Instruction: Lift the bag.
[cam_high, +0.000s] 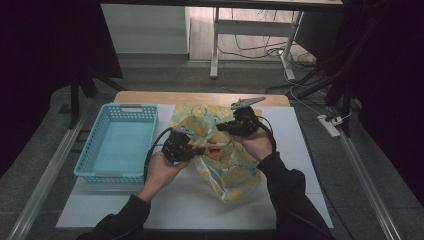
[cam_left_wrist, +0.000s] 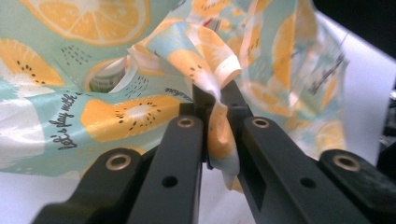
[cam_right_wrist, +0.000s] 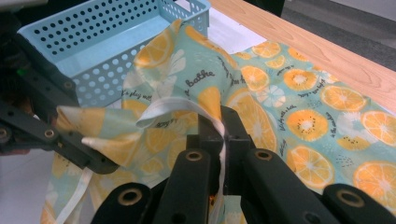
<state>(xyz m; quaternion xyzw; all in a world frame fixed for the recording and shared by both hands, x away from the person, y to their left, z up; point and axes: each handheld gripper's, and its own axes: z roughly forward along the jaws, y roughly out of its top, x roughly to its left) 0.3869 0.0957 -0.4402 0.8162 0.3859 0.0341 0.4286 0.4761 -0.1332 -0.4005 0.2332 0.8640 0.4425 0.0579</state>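
While both sets of jaws are clamped tight, the fruit-print bag (cam_high: 220, 155) hangs pinched between each pair.

- Left gripper (cam_left_wrist: 218, 116): jaws closed tight on a bunched fold of the orange-print bag (cam_left_wrist: 140, 116).
- Green-labelled item (cam_left_wrist: 108, 78) visible through the bag's opening, left of the jaws.
- White table (cam_left_wrist: 359, 79) right of the bag.
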